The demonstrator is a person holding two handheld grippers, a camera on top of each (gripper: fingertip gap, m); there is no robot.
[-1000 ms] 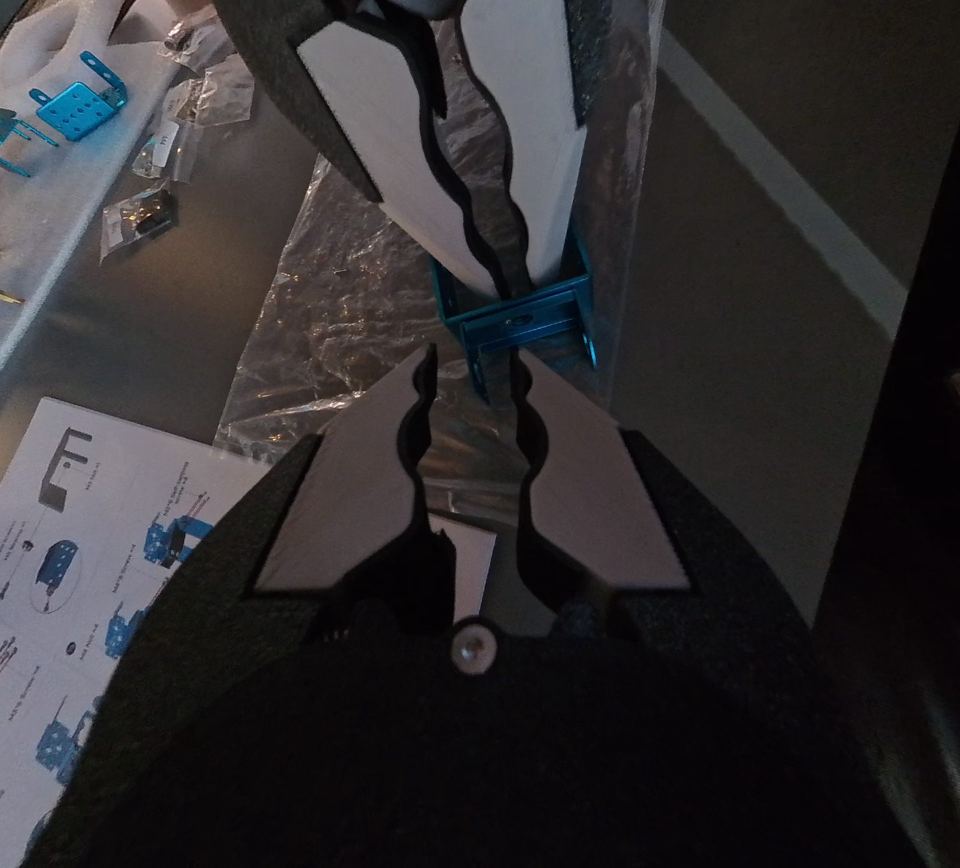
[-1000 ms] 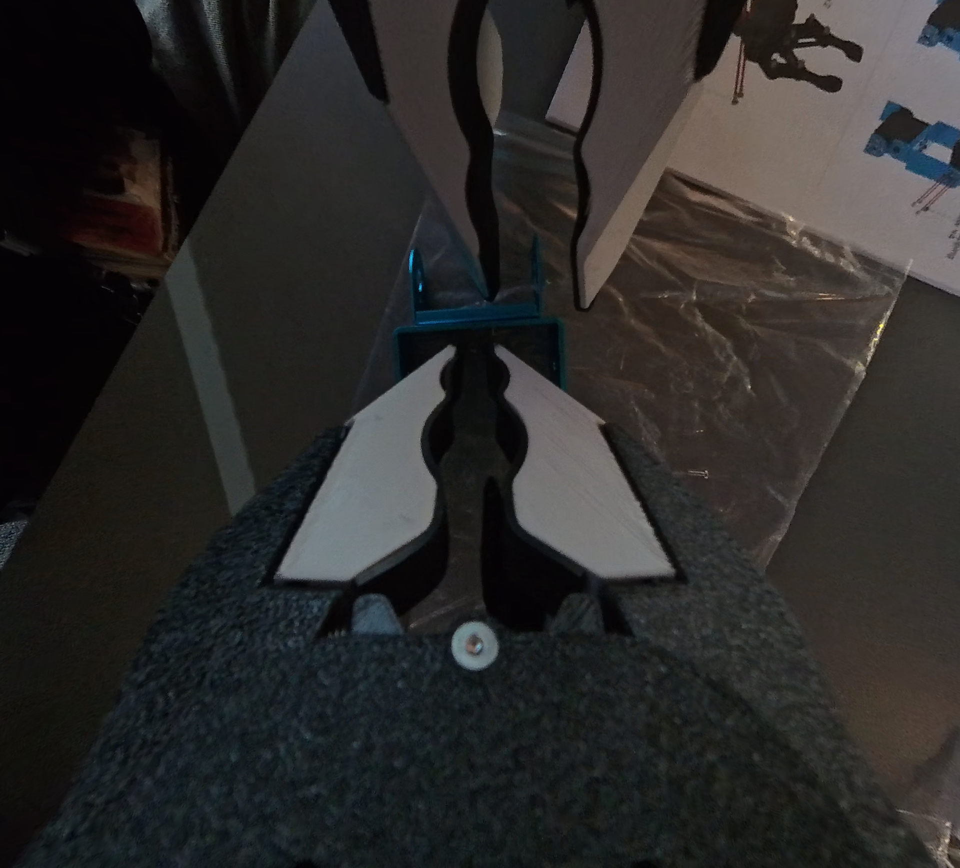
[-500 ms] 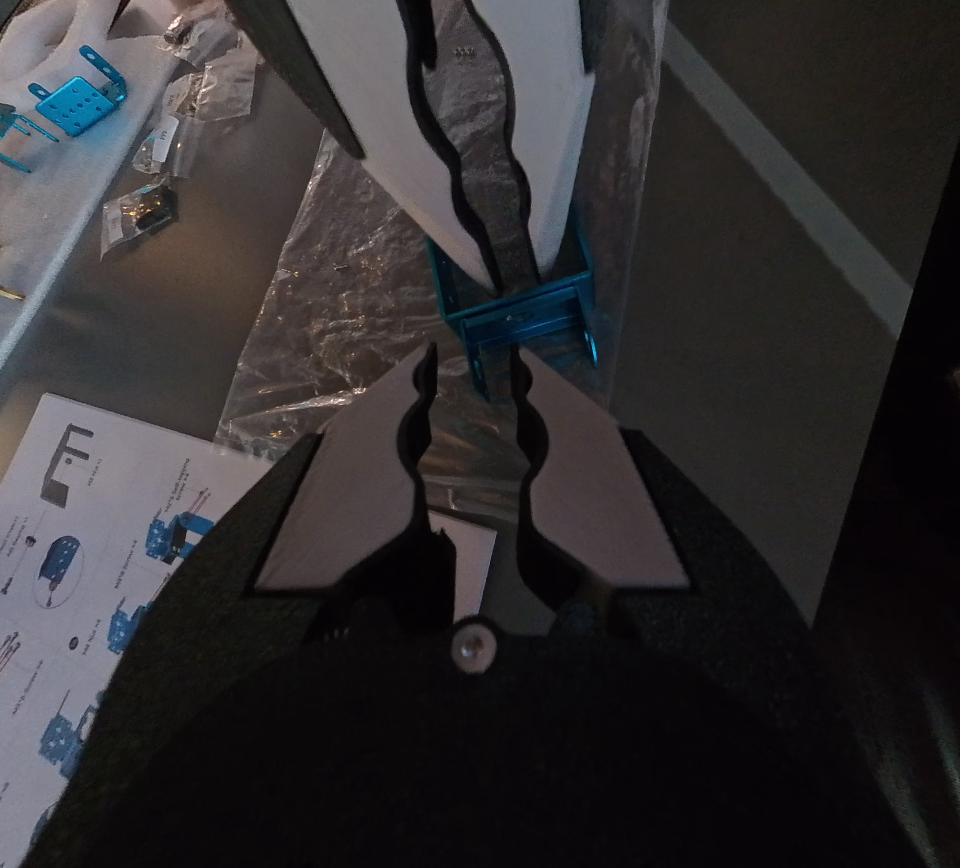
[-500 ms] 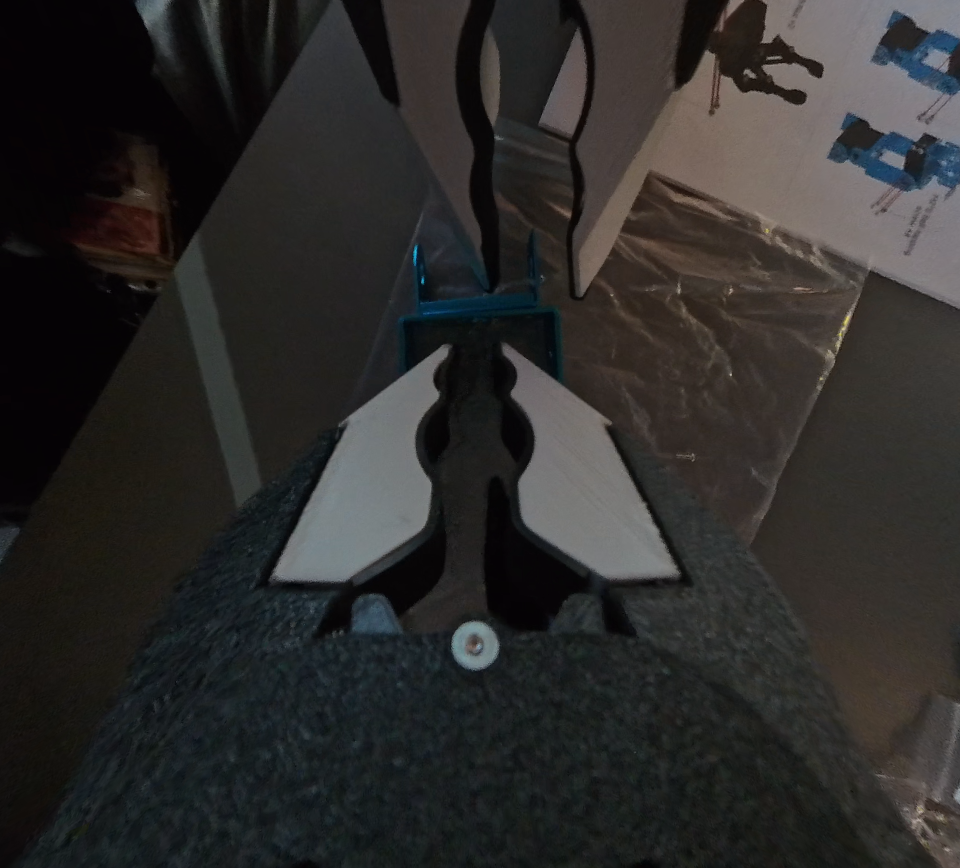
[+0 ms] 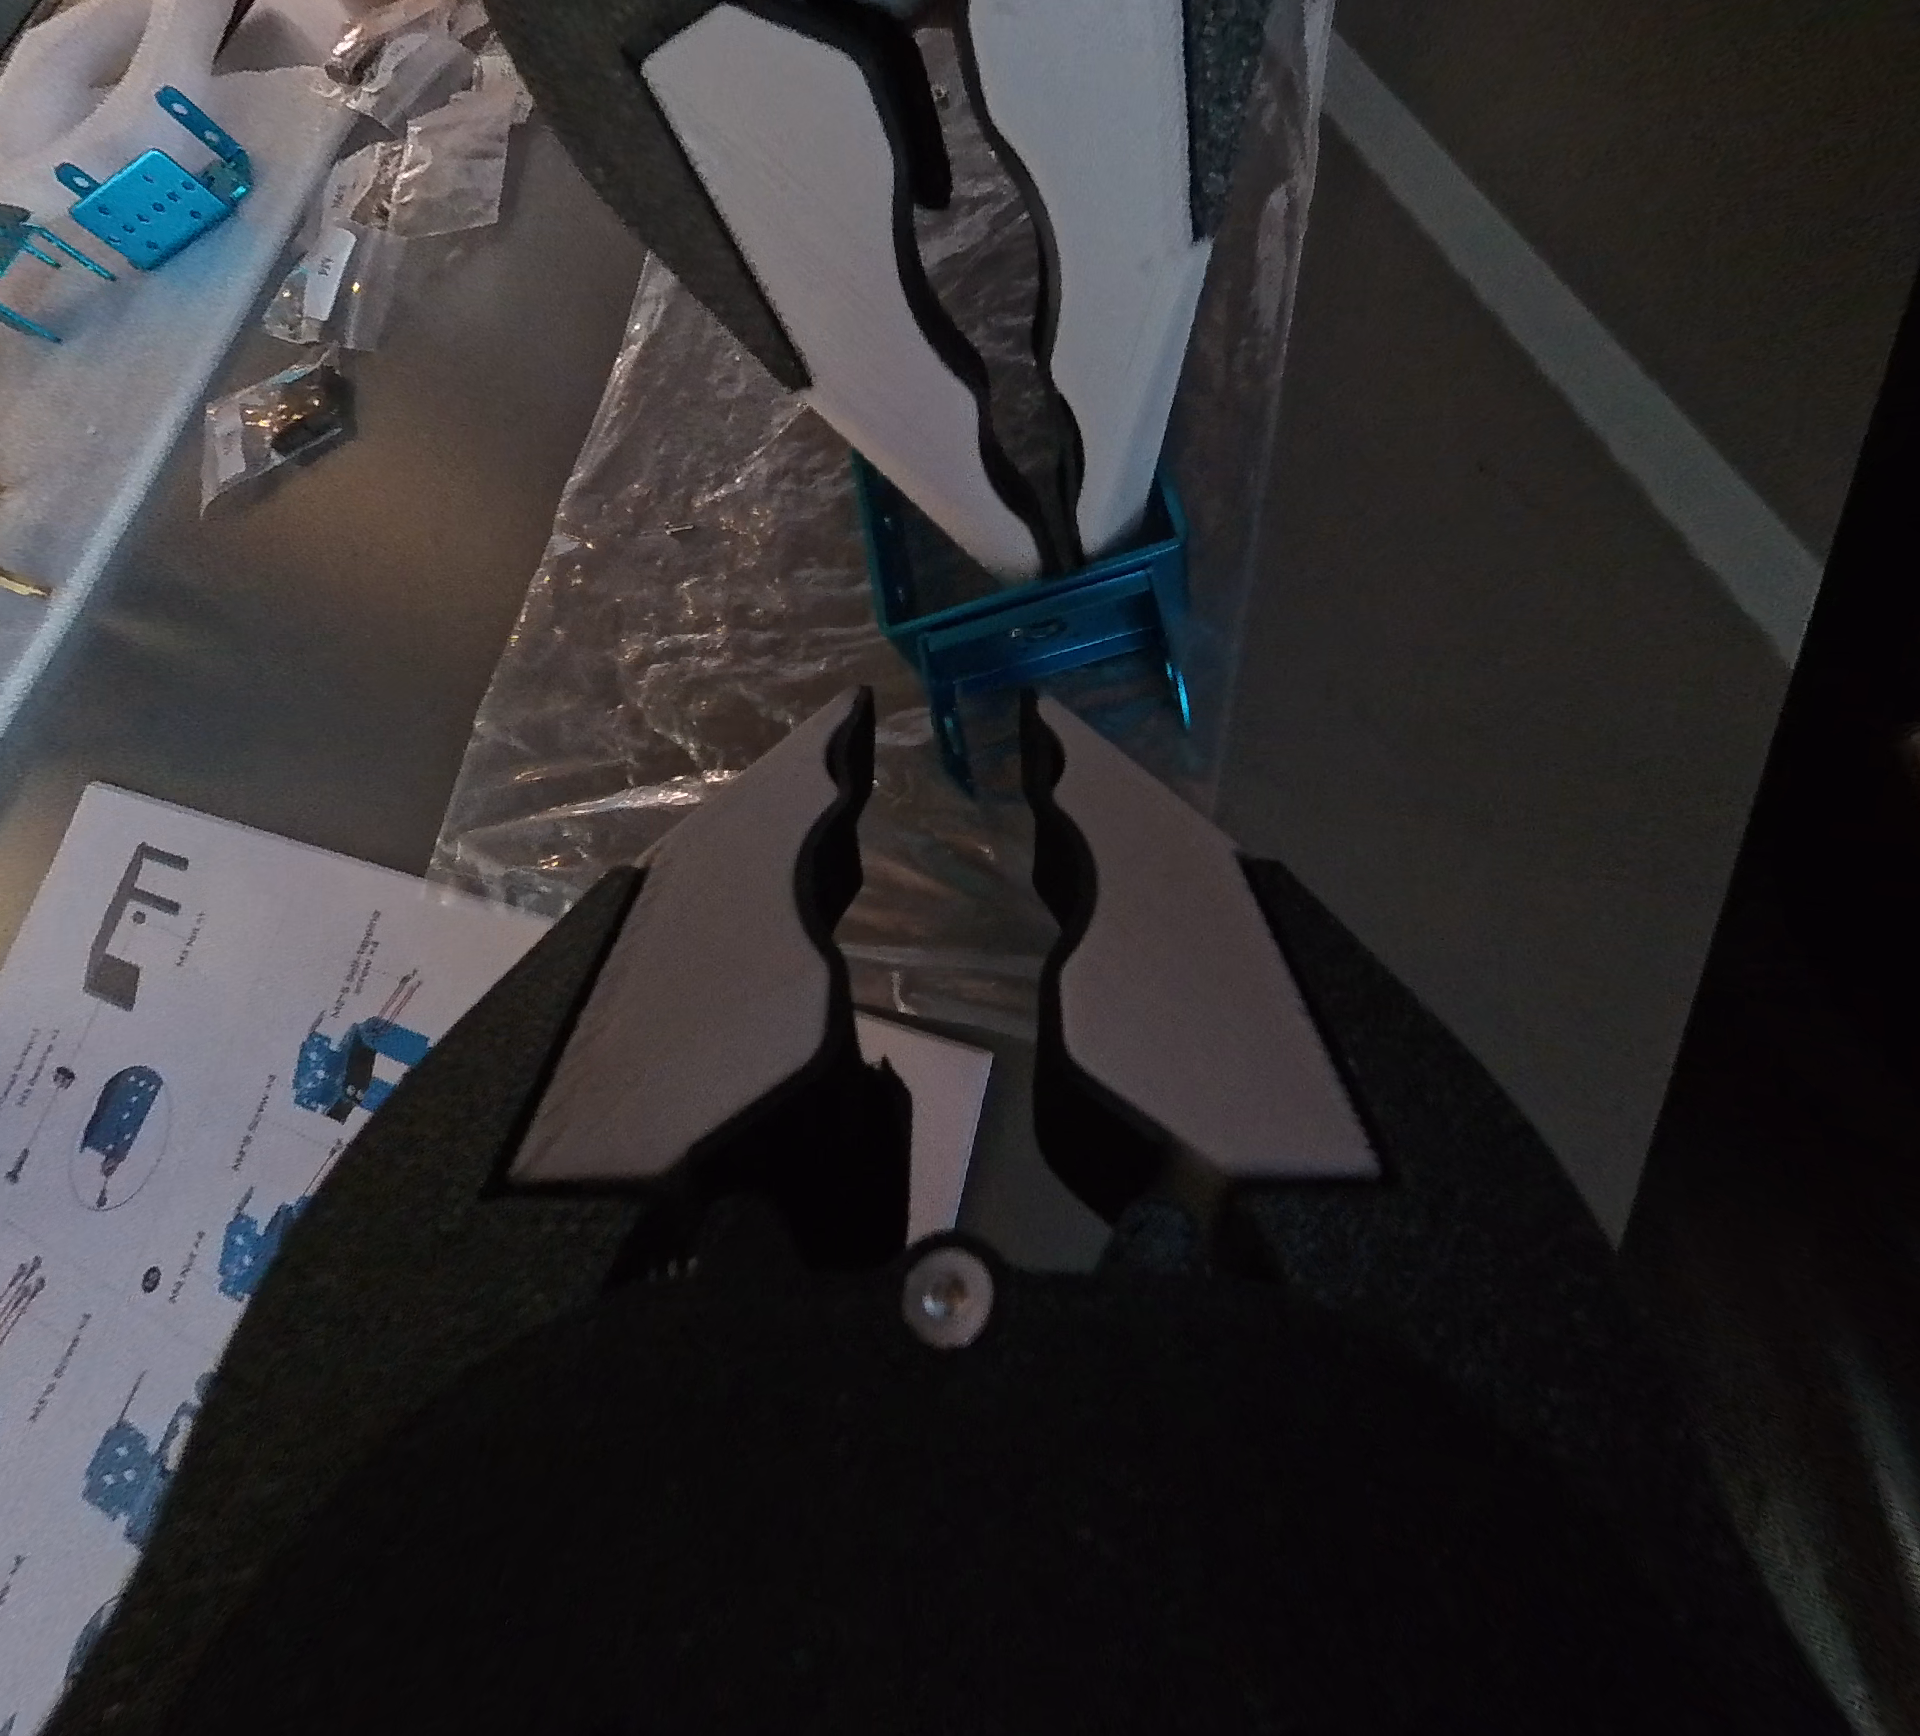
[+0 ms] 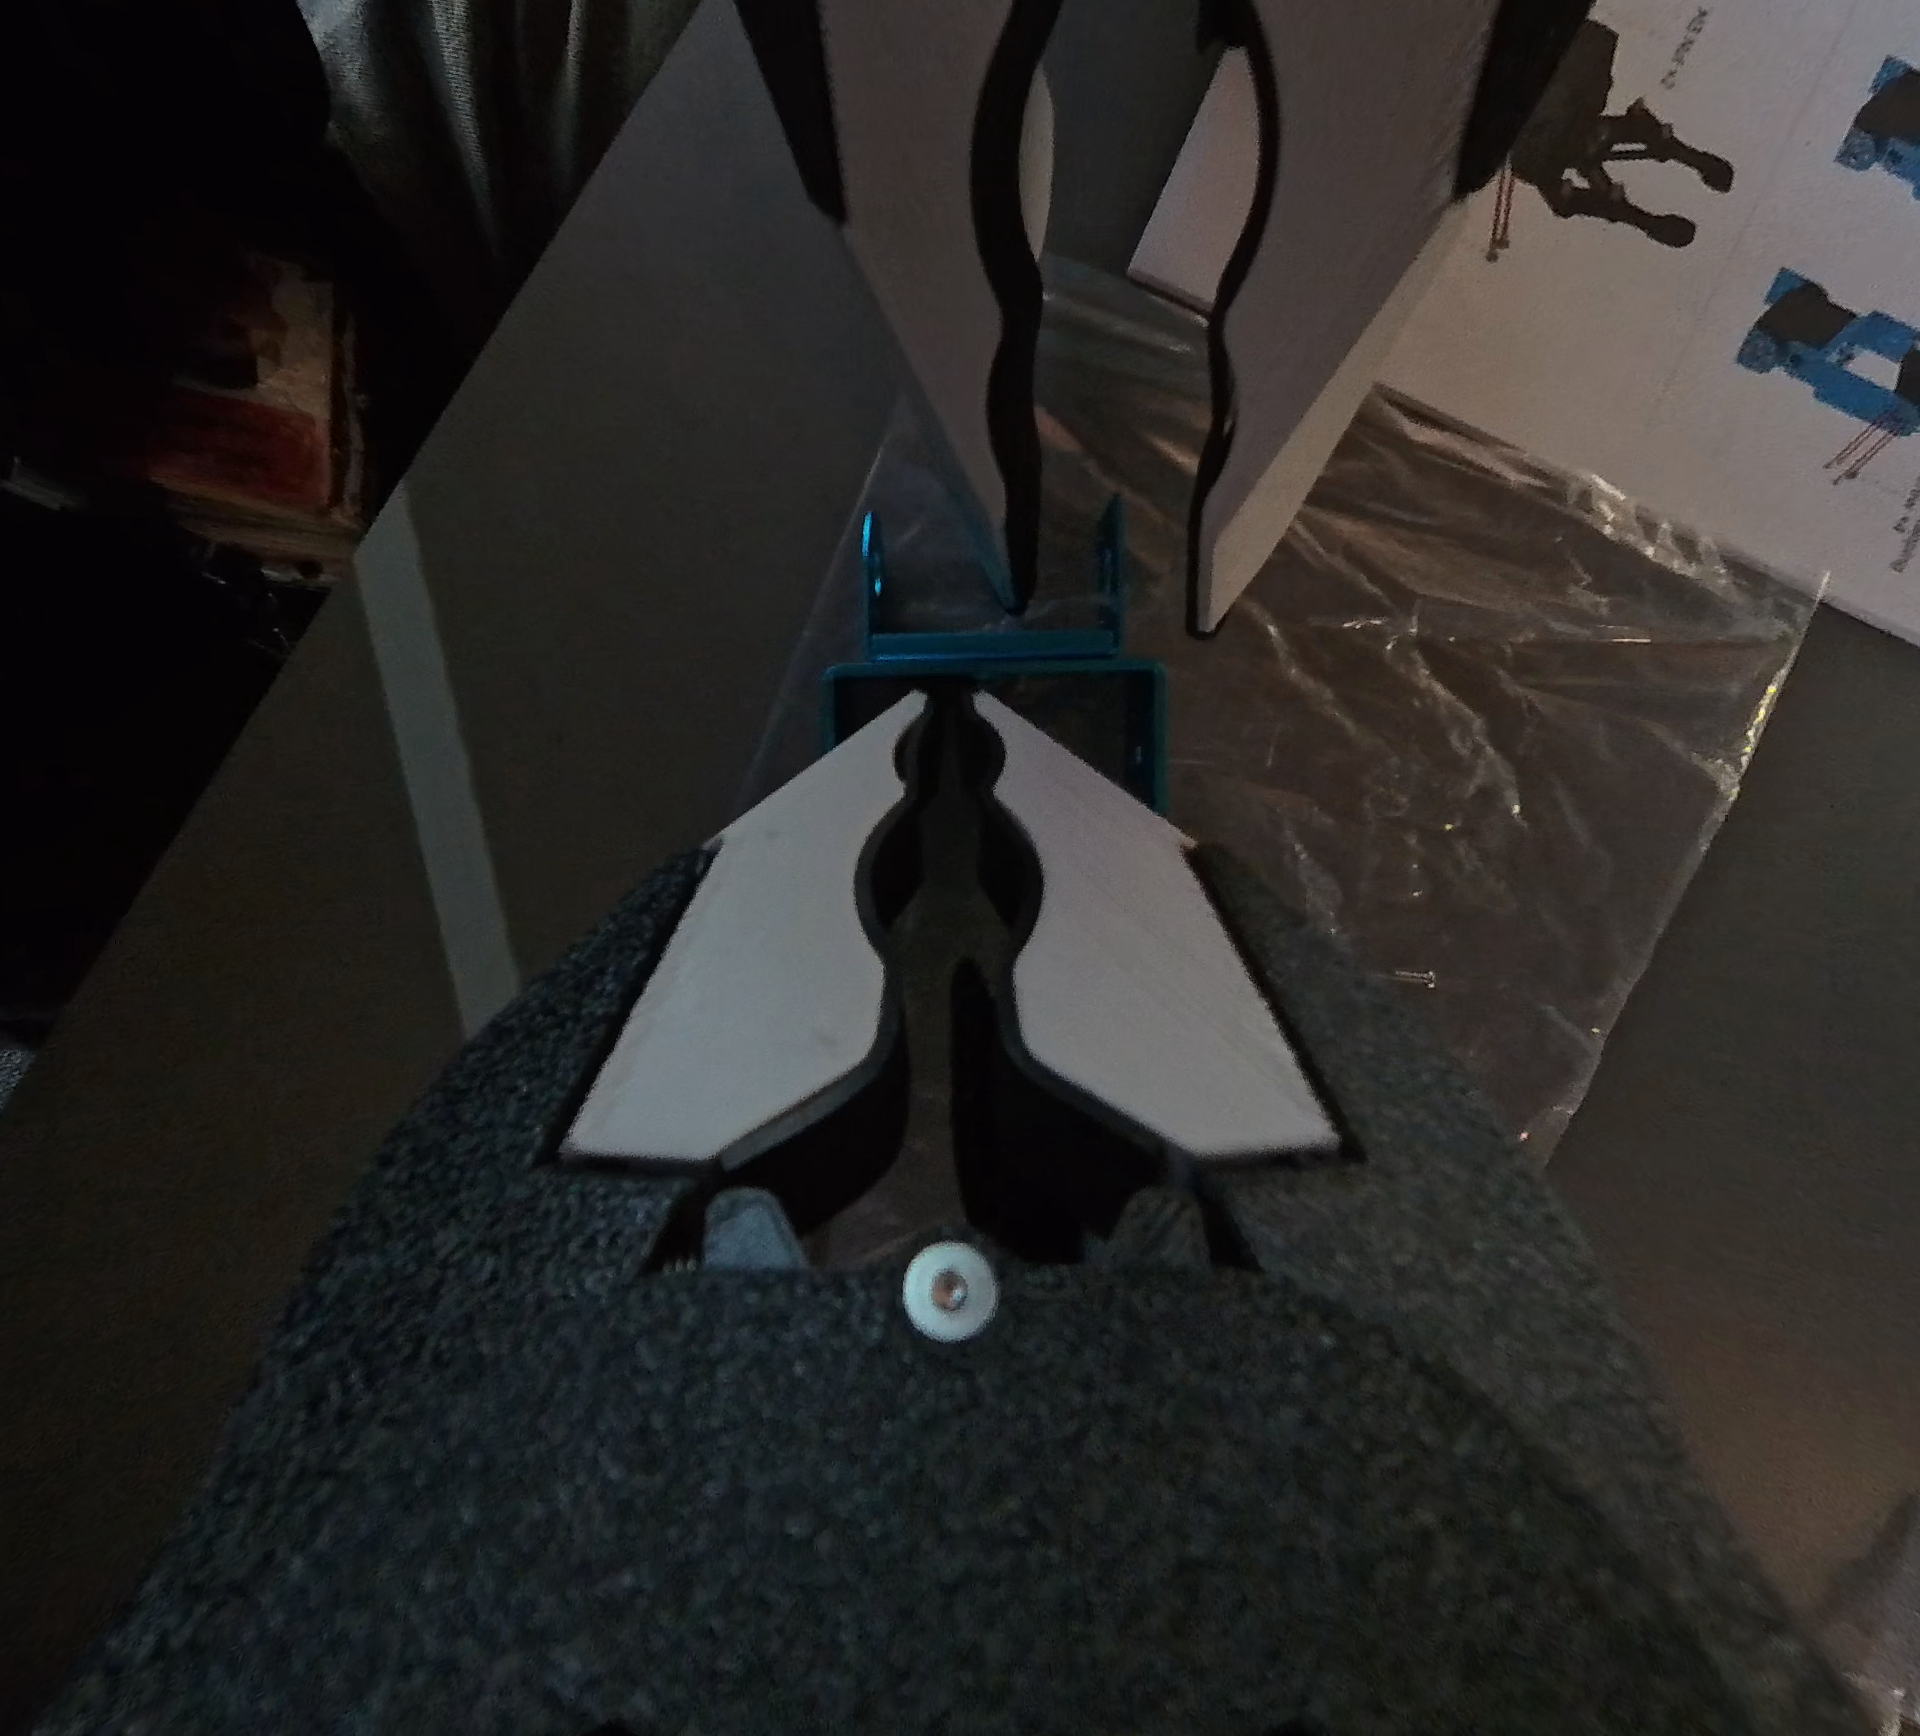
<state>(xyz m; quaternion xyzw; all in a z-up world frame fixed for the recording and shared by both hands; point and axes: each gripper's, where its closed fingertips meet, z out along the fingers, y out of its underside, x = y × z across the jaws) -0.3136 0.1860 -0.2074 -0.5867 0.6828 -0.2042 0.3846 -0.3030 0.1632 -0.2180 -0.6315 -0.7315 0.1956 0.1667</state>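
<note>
Dim light falls on a grey table with a clear plastic sheet spread on it. On this sheet stands a blue metal bracket assembly, two U-shaped pieces joined back to back, in the middle of both views. The right gripper comes from 6 o'clock in its own view and is clenched on the near wall of the bracket. The left gripper is released, its fingers apart; one bracket leg stands between the tips, whether touching I cannot tell. At 8 o'clock in the left view lies a printed instruction sheet. At 10 o'clock are small plastic bags and another blue perforated bracket on white foam.
</note>
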